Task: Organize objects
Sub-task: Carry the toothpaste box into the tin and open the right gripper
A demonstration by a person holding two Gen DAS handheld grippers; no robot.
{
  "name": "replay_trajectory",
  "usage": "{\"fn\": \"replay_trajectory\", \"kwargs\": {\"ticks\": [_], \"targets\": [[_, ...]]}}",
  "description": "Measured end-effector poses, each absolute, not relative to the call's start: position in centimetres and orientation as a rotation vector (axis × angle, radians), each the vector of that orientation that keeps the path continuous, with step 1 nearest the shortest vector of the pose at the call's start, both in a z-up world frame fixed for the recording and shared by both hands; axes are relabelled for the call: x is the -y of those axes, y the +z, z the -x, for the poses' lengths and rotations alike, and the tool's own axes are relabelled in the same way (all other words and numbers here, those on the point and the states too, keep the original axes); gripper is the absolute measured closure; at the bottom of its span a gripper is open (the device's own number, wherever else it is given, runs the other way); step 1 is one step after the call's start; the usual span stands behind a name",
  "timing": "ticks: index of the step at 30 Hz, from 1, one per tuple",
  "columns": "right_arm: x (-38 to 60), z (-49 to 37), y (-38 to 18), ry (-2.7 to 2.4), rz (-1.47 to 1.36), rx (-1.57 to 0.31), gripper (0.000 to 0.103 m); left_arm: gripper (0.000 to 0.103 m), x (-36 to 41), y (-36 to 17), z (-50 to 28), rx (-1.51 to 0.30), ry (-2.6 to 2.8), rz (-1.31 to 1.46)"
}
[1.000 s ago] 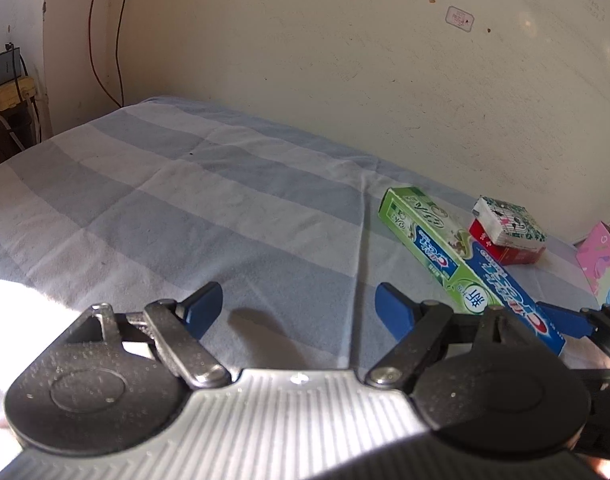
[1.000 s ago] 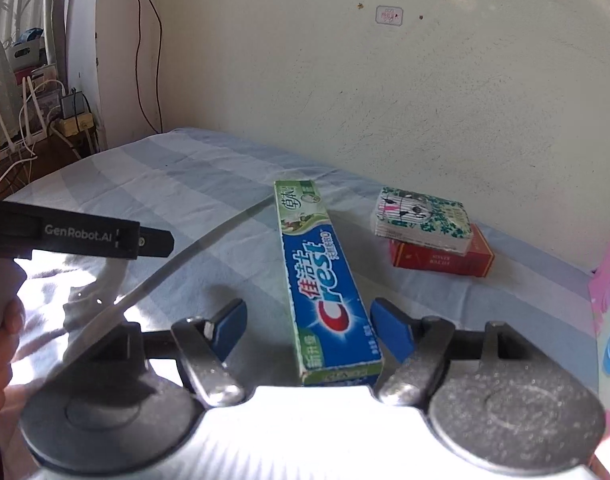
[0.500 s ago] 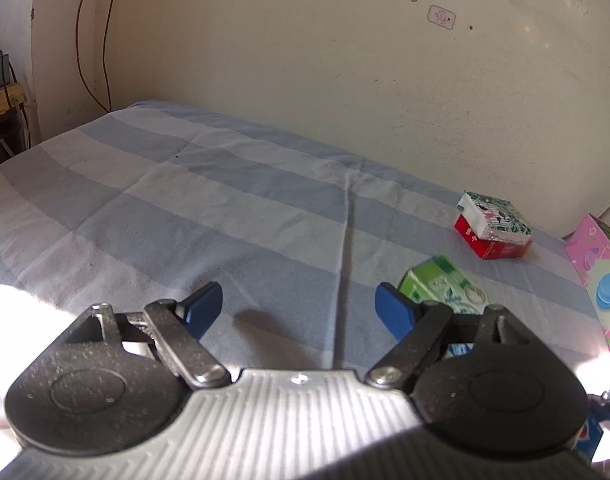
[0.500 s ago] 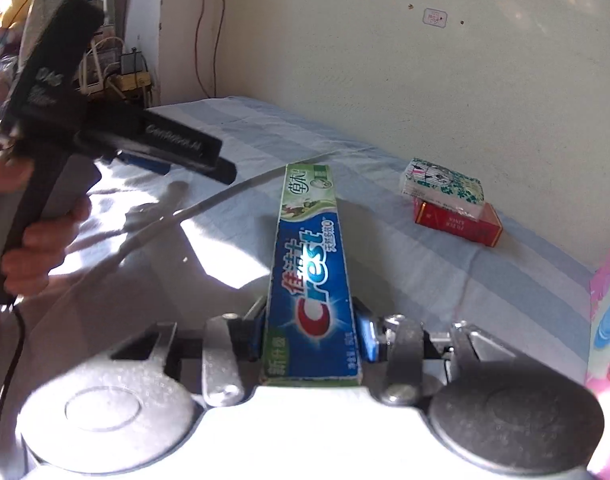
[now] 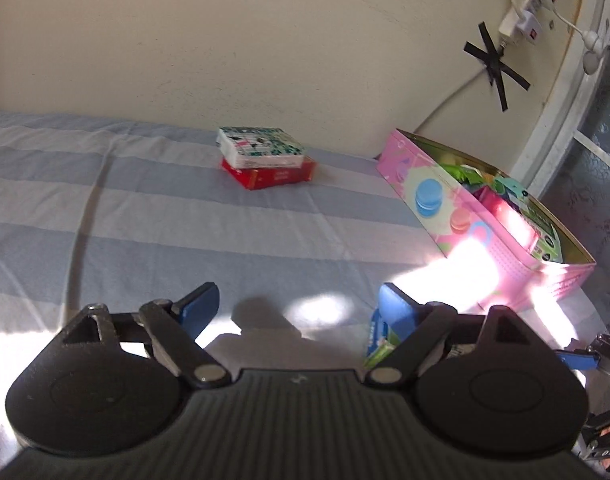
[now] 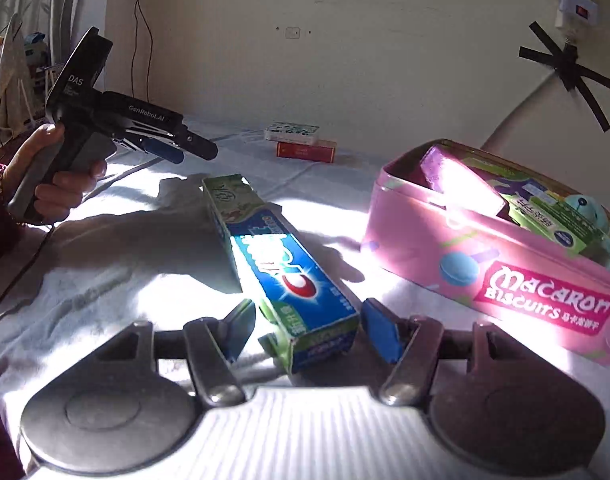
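Note:
A green and blue Crest toothpaste box [image 6: 281, 264] lies on the striped bed sheet, its near end between my right gripper's [image 6: 305, 328] open blue pads, which stand clear of it on both sides. A corner of the box shows in the left wrist view [image 5: 379, 340] behind the right pad. My left gripper [image 5: 299, 306] is open and empty above the sheet; it also shows in the right wrist view [image 6: 177, 148] at the left. A pink Macaron Biscuits tin [image 6: 505, 280], open and holding several packets, stands right of the toothpaste box and also shows in the left wrist view [image 5: 461, 216].
A white patterned box stacked on a red box [image 5: 265, 160] lies near the far wall, also seen in the right wrist view [image 6: 303, 144]. A power strip and cable [image 5: 521, 16] are taped to the wall at the right. Bright sun patches fall on the sheet [image 5: 145, 216].
My right gripper carried the toothpaste box toward the pink tin, set it on the sheet and opened. My left gripper swung right and now faces the tin and stacked boxes.

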State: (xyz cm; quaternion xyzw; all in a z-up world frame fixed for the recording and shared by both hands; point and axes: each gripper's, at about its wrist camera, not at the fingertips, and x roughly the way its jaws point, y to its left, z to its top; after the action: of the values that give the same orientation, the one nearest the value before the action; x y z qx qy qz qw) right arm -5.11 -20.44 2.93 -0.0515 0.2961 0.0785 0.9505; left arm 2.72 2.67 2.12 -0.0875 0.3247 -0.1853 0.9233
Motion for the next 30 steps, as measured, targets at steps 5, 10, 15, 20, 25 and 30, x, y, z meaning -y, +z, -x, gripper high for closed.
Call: {"fn": "replay_trajectory", "kwargs": {"ticks": [5, 10, 15, 20, 25, 30], "targets": [[20.5, 4.4, 2.0, 0.163, 0.044, -0.624, 0.039, 0.015, 0.0, 1.6, -2.4, -0.704, -0.44, 0.146], [20.9, 4.7, 2.4, 0.182, -0.012, -0.598, 0.047, 0.031, 2.2, 2.1, -0.9, -0.729, -0.51, 0.185], [22.5, 6.6, 5.0, 0.202, -0.041, -0.471, 0.048, 0.033, 2.9, 5.0, -0.3, -0.683, -0.522, 0.245], [25.7, 7.2, 8.5, 0.173, -0.011, -0.361, 0.048, 0.033, 6.5, 9.0, -0.6, -0.567, -0.565, 0.22], [30.5, 6.4, 9.7, 0.122, -0.01, -0.336, 0.046, 0.032, 10.9, 10.2, -3.6, -0.558, -0.599, 0.206], [35.7, 3.6, 7.9, -0.049, 0.011, -0.377, 0.037, 0.033, 15.8, 8.5, -6.7, -0.633, -0.583, 0.144]]}}
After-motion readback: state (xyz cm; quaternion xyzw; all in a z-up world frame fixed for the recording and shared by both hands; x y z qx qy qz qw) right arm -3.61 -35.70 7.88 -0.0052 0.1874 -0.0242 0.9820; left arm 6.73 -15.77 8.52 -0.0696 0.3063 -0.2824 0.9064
